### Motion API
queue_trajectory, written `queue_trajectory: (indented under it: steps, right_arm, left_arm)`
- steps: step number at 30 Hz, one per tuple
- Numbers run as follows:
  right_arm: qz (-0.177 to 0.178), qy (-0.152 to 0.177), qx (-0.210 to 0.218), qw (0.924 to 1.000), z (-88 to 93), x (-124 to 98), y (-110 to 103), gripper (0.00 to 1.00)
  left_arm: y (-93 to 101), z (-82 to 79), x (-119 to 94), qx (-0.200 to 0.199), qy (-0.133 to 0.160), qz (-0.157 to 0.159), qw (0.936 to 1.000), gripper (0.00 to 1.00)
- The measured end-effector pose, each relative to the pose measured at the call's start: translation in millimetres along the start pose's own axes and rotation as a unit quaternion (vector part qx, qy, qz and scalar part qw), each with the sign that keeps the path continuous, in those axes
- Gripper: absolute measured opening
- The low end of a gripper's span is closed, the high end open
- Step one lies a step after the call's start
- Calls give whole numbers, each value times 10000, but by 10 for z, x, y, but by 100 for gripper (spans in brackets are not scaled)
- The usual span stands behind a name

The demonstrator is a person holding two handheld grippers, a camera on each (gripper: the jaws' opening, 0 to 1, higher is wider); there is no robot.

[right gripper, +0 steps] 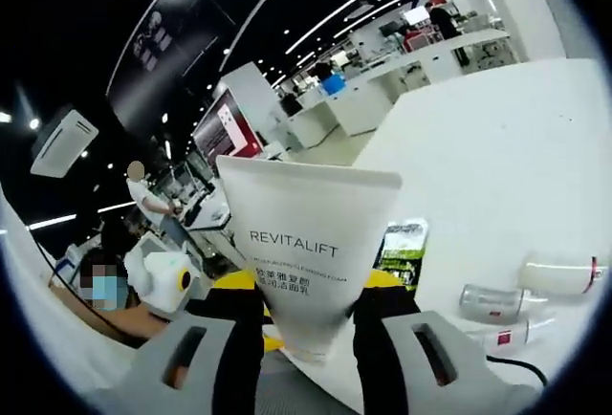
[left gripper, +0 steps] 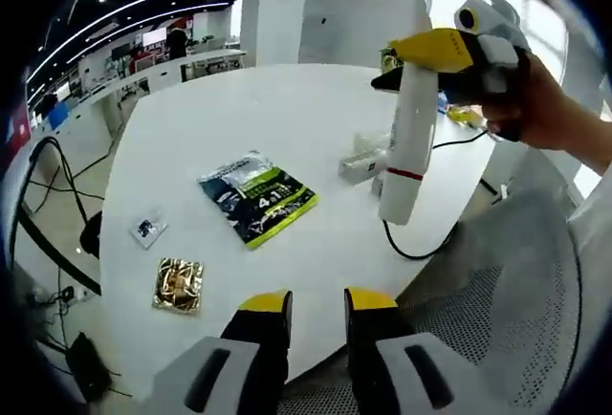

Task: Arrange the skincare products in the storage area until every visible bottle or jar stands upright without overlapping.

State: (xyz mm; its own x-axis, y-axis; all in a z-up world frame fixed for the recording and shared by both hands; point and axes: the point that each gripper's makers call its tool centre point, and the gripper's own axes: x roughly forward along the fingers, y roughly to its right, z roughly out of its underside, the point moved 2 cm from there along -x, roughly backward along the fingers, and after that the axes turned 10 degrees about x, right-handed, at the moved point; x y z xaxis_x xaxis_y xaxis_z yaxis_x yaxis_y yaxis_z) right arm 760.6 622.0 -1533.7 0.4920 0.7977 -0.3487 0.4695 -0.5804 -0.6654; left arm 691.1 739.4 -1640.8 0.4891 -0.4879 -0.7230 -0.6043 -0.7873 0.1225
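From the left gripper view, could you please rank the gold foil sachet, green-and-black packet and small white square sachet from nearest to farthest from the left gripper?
1. Gold foil sachet, left of the jaws.
2. Green-and-black packet, straight ahead.
3. Small white square sachet, far left; close to the packet's rank.

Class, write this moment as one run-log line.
right tongs: shut on white tube, held above table | left tongs: open, holding nothing | green packet: flat on table

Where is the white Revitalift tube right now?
The white tube is clamped in the right gripper; in the left gripper view it hangs cap down over the table's right side, above the small bottles.
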Motion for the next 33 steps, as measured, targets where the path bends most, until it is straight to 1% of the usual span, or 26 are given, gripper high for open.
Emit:
queue_trajectory:
  steps: [2,3,5,6,7,8,9,10,11,13,15,19,25,28,30,33]
  right_arm:
    - [69,-8,-21,10000,6,-1,25,33]
    - [86,-37,-31,10000,12,3,41,33]
    - [120,-69,-45,9999,13,7,68,33]
    - [126,-77,-52,9999,1,10,90,33]
    - [133,-80,-55,9999,-12,12,104,33]
    - [164,-65,-64,9998,-36,13,127,33]
    - [192,-52,-74,9998,-57,15,144,33]
    - [220,-44,-75,9997,-88,15,164,33]
    - [241,-25,-70,9997,-116,12,177,33]
    - [255,8,-66,9997,-189,9,193,33]
    - [263,23,-84,9996,-254,21,205,33]
    - [334,51,-194,9992,-364,73,270,33]
    - [378,108,-340,9987,-553,142,319,33]
    - [420,186,-415,9981,-688,179,353,33]
    - [423,232,-399,9980,-733,176,335,33]
    - [438,299,-486,9974,-802,190,315,33]
  left_arm:
    - [-27,37,18,186,-24,-169,9997,22]
    - [-23,36,36,339,22,-226,9992,22]
    - [-10,47,70,519,5,-267,9983,22]
    - [-8,51,84,722,-51,-294,9969,22]
    - [-5,41,84,849,-38,-308,9959,22]
    - [17,20,73,810,55,-240,9964,22]
    - [-3,13,63,697,75,-247,9972,22]
    - [-57,7,57,442,111,-315,9985,22]
    - [-88,-8,47,364,149,-368,9985,22]
    - [-116,-50,15,344,268,-424,9981,22]
    - [-91,-62,8,440,334,-447,9975,22]
    - [-60,-9,45,835,163,-497,9951,21]
    - [-121,-35,21,889,227,-619,9939,20]
    - [-104,1,31,984,119,-587,9933,20]
    - [-88,11,42,1091,88,-574,9923,20]
    - [-76,5,41,1097,98,-527,9925,20]
